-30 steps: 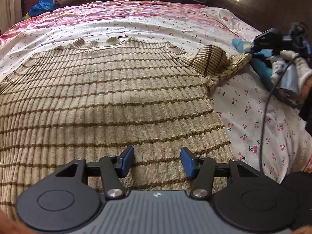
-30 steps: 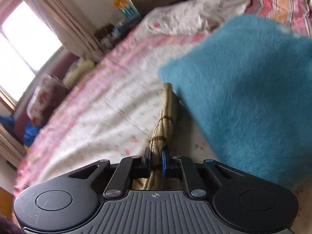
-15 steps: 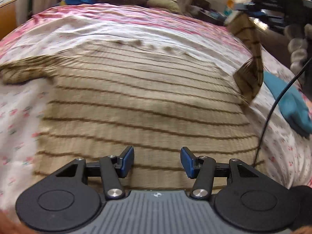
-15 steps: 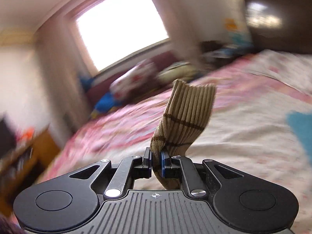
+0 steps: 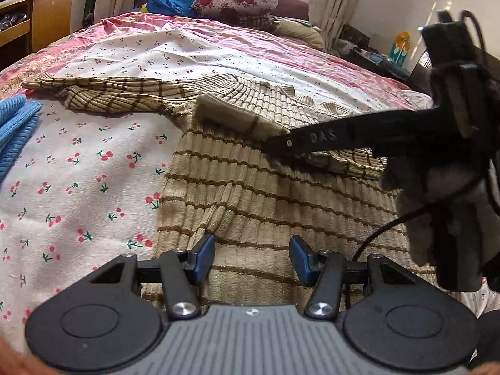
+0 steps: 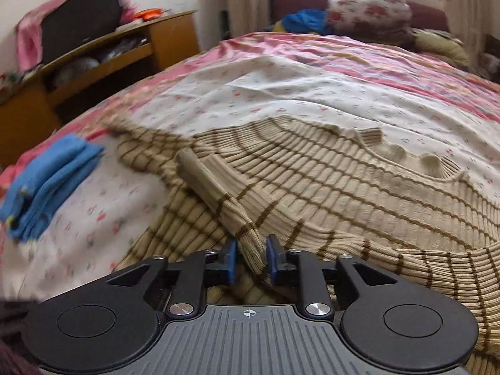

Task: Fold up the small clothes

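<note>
A beige ribbed sweater with brown stripes (image 5: 250, 187) lies flat on the bed. Its right sleeve (image 6: 225, 187) is folded across the chest, cuff toward the left. My right gripper (image 6: 251, 259) has its jaws slightly parted around a fold of that sleeve, low over the sweater; it also shows in the left wrist view (image 5: 281, 143) reaching in from the right. My left gripper (image 5: 251, 259) is open and empty above the sweater's lower body. The left sleeve (image 5: 103, 93) lies spread out to the left.
Folded blue cloth (image 6: 47, 184) lies on the cherry-print sheet (image 5: 78, 187) left of the sweater. Pillows (image 5: 237, 0) sit at the bed's far end. A wooden cabinet (image 6: 93, 59) stands at the left. A black cable (image 5: 381, 231) hangs from the right gripper.
My right gripper carried the right sleeve up and over to the left and laid it across the sweater's chest; its jaws have loosened slightly. My left gripper stayed open, its view swung left.
</note>
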The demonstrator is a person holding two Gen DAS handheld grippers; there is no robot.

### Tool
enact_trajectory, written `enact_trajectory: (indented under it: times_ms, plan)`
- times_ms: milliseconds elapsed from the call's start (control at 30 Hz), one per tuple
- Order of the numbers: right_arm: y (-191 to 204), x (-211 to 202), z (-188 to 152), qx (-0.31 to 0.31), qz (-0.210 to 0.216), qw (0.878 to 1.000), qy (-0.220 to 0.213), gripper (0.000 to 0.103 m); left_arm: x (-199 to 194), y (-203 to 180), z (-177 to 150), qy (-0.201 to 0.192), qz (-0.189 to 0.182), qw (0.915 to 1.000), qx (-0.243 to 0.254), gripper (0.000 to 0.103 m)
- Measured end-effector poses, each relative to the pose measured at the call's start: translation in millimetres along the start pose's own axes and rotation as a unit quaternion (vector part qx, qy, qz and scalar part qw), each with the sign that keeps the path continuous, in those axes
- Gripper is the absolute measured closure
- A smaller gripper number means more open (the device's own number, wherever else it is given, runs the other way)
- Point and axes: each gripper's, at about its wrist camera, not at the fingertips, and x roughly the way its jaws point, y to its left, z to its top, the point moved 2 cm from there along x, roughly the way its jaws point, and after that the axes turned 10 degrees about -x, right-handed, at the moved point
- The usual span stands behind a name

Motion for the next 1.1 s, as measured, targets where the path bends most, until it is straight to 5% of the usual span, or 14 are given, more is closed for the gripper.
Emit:
enact_trajectory:
  times_ms: [200,467,733,867,1100]
  plan:
    - [11.6,-16.1,6.6,-0.05,0.029,0.998,-0.002,0.069,-1.8,6.0,0.9,-0.006,-0.013,0.9998,-0.013,0.046]
    - [-26.3,-7.7,22.9,0.018,0.0,0.999,-0.026,0.069,-5.0,7.6,1.5,-0.02,-0.021,0.9994,-0.018,0.046]
    - [-30.6,31.6,25.0,-0.015,0.019,0.999,0.038,0.068,-1.6,8.1,2.0,-0.018,-0.021,0.9994,-0.019,0.046]
    - [-29.9,32.8,29.3,-0.019,0.032,0.998,0.051,0.092,0.2,8.2,1.6,-0.015,-0.02,0.9995,-0.017,0.046]
    - [-40.6,20.0,51.2,-0.022,-0.005,1.0,0.017,0.094,1.8,9.1,1.7,-0.015,-0.021,0.9995,-0.017,0.046]
